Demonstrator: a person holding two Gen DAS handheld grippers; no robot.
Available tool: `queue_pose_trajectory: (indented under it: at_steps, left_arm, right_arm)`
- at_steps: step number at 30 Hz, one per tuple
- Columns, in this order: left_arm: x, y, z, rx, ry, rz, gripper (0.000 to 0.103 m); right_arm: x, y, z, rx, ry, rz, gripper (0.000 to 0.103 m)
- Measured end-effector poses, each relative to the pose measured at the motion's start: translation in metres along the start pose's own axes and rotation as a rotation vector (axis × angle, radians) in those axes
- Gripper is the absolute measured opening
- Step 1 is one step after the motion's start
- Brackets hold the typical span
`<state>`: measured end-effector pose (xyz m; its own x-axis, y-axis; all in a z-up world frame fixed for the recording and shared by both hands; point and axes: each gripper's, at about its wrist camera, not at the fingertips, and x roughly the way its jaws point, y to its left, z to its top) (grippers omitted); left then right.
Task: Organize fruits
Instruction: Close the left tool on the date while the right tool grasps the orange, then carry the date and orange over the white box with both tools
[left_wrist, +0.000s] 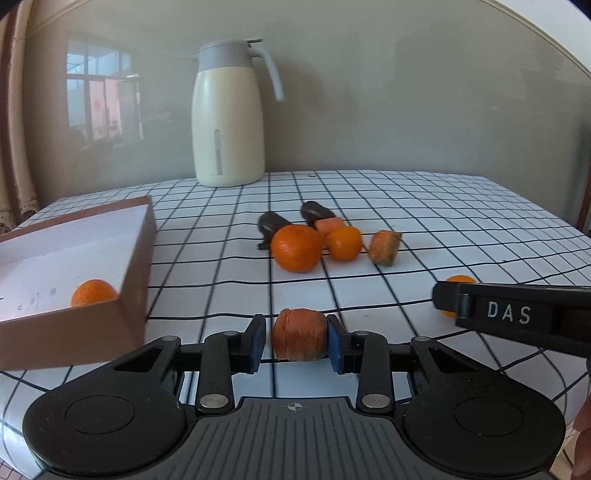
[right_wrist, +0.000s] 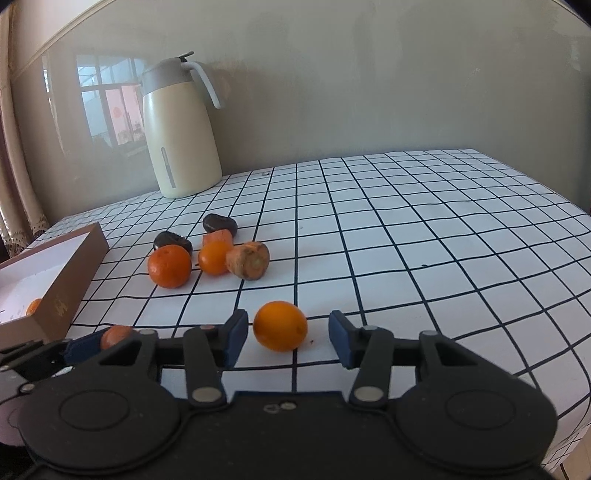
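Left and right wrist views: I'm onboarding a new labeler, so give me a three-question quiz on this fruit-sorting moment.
1. True or false: the left gripper has a carrot chunk between its pads.
2. Multiple choice: what lies inside the brown box? A) a dark chestnut B) one orange fruit C) a carrot piece
3. Fill in: the small orange between the right gripper fingers is touched by ____ pad(s).

Key:
1. True: both pads meet its sides.
2. B: one orange fruit sits near the box's front corner.
3. No; a gap shows on each side.
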<state>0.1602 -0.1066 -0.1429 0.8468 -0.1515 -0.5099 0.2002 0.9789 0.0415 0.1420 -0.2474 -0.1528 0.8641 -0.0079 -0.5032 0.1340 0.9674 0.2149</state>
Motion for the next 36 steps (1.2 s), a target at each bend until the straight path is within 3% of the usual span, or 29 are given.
queue_pose_trajectory:
  at_steps: [7, 13, 22, 36]
  left_arm:
    - [0.0, 0.011, -0.001, -0.011, 0.003, 0.017, 0.035]
    - [-0.003, 0.016, -0.003, -0.02, 0.002, 0.023, 0.03]
    - [-0.01, 0.024, -0.007, -0.03, 0.01, 0.013, 0.03]
    - [-0.051, 0.054, -0.006, -0.055, -0.016, 0.033, 0.03]
  right_arm:
    - [0.004, 0.008, -0.001, -0.018, 0.004, -0.007, 0.024]
    - [0.001, 0.01, -0.002, -0.018, 0.0, -0.005, 0.024]
    - [-0.008, 0.02, -0.008, -0.04, 0.008, 0.016, 0.024]
    - [-0.051, 0.052, -0.017, -0.069, -0.014, 0.086, 0.024]
